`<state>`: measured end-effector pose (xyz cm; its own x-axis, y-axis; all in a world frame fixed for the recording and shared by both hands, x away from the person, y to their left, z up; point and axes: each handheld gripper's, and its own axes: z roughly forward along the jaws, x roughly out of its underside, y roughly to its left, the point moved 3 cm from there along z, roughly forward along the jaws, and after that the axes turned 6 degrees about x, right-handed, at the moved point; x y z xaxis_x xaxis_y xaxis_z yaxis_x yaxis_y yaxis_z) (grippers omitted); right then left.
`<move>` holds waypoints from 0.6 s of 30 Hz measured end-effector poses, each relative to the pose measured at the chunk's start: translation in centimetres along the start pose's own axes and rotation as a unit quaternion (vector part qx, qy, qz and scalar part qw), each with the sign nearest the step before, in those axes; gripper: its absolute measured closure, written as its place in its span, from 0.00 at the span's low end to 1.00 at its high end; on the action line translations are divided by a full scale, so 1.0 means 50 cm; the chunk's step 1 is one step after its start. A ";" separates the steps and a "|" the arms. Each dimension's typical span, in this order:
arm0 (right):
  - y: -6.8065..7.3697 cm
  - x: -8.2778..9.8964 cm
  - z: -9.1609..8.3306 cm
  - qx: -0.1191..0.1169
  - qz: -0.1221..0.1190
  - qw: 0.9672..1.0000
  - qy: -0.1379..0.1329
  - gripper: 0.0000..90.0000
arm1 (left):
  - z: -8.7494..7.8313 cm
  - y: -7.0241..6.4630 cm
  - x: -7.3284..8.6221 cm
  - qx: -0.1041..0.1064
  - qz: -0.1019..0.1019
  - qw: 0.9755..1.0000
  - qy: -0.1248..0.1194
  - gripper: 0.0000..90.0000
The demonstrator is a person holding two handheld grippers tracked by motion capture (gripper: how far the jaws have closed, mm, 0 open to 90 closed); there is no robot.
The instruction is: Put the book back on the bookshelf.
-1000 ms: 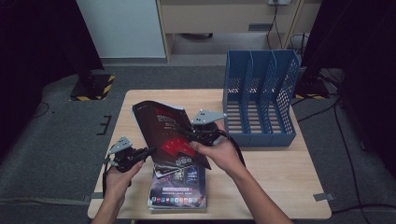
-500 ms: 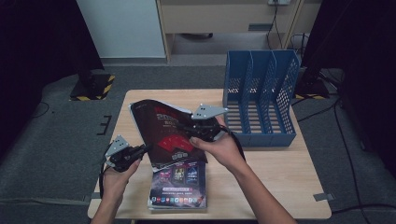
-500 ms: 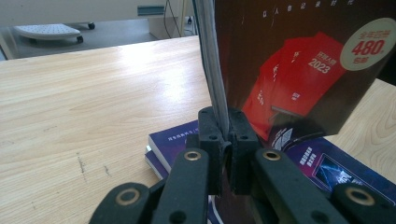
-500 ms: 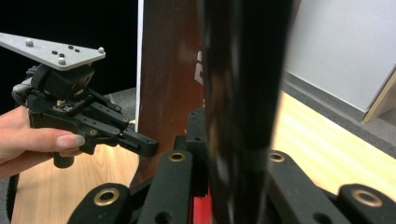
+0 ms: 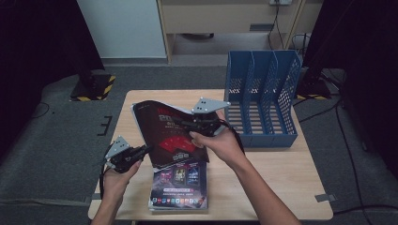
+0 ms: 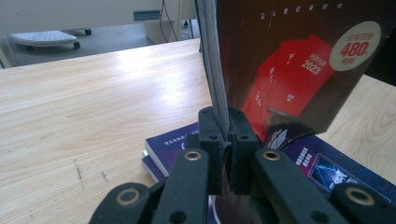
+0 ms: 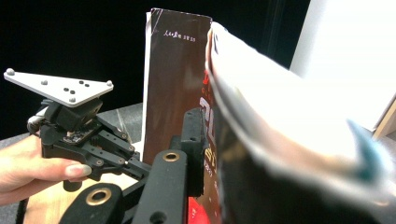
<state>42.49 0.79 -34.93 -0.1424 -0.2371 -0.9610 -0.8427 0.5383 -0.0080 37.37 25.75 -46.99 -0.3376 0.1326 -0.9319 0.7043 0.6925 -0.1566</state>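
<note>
At lower left of the high view, the left gripper (image 5: 146, 150) pinches the lower edge of a dark red magazine (image 5: 166, 133), its jaws pressed together on the pages. The magazine stands tilted at frame centre above a stack of magazines (image 5: 180, 187) on the table (image 5: 291, 178). The right gripper (image 5: 185, 124) holds its upper part, jaws just easing apart. At right stands a blue file rack (image 5: 263, 98) with 3 slots.
</note>
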 end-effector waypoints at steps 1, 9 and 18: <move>-0.001 -0.001 0.001 -0.003 0.002 1.000 -0.002 0.86 | -0.001 -0.001 -0.001 0.002 0.003 1.000 0.000 0.96; -0.004 -0.001 0.003 -0.004 0.008 1.000 -0.001 0.92 | 0.000 0.000 0.000 0.005 0.002 1.000 -0.001 0.96; -0.010 -0.004 -0.001 0.012 0.007 1.000 -0.002 0.96 | 0.014 0.006 0.012 -0.047 -0.005 0.999 -0.003 0.49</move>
<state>42.94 0.53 -34.73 -0.1525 -0.2255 -0.9622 -0.8280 0.5607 -0.0002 37.82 25.57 -47.83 -0.3407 0.1222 -0.9322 0.6396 0.7568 -0.1345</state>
